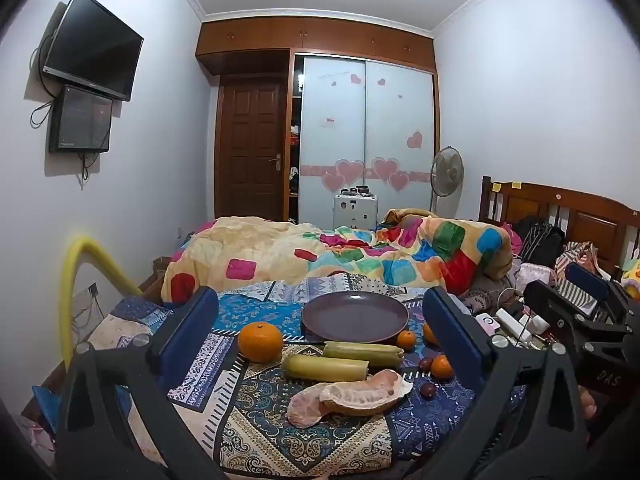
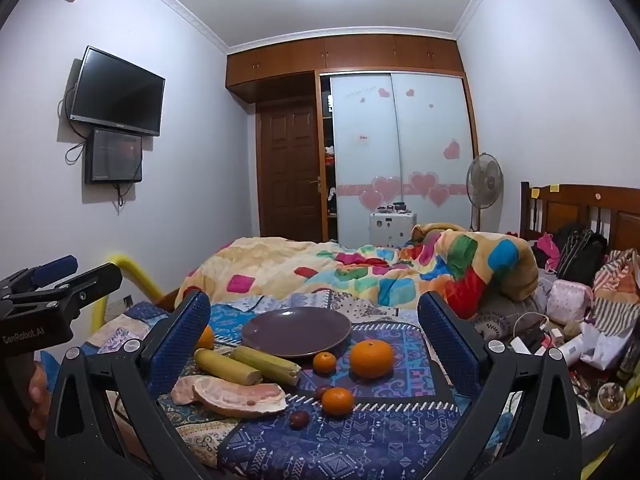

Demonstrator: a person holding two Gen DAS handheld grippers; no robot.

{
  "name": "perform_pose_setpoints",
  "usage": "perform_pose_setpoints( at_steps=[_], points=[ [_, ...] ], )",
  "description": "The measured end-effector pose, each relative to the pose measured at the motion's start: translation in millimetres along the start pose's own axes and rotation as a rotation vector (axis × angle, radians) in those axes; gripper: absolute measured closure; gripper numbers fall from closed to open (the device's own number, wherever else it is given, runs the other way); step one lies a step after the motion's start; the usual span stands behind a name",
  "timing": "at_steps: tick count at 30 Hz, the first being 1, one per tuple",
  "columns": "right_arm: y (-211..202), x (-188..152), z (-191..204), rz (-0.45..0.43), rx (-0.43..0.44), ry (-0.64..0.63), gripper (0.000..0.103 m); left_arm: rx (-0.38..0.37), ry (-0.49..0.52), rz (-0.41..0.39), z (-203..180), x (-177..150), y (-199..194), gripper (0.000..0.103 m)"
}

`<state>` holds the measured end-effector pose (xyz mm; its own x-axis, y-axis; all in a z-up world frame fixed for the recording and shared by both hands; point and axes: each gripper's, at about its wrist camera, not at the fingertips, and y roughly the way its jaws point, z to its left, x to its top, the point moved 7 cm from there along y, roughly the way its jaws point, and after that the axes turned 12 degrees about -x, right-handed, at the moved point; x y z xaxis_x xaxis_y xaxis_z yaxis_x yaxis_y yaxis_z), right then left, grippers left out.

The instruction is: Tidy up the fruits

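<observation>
1. Both grippers, left gripper (image 1: 320, 320) and right gripper (image 2: 314, 320), gape fully wide and hold nothing, hovering over the near edge of the bed (image 2: 360, 440).
2. Pomelo pieces (image 1: 352, 396) lie nearest, on the patterned cloth (image 2: 340, 448).
3. Two cane sticks (image 1: 324, 367) lie side by side just behind the pomelo.
4. One big orange (image 1: 260, 341) sits left of the sticks; another orange (image 2: 371, 358) sits right of them.
5. Two small oranges (image 2: 338, 401) and two dark plums (image 2: 299, 419) are scattered near the right orange.
6. An empty purple plate (image 1: 355, 317) rests beyond the fruit.
7. A colourful quilt (image 1: 360, 256) is heaped farther up the bed.
</observation>
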<state>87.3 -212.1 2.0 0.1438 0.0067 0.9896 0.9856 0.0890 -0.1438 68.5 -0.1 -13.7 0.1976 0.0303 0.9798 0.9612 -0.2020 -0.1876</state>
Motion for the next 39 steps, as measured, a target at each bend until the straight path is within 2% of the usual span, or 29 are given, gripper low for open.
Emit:
perform_pose_setpoints(
  at_steps=[8, 39],
  points=[
    [1.0, -0.4, 1.2, 0.004, 0.007, 0.000, 0.000, 0.002, -0.022, -0.015, 5.8, 0.5, -2.5, 0.000],
    [-4.6, 2.9, 3.9, -0.010, 0.026, 0.016, 0.000, 0.009, -0.004, -0.022, 0.9, 4.9, 0.0, 0.000]
  ],
)
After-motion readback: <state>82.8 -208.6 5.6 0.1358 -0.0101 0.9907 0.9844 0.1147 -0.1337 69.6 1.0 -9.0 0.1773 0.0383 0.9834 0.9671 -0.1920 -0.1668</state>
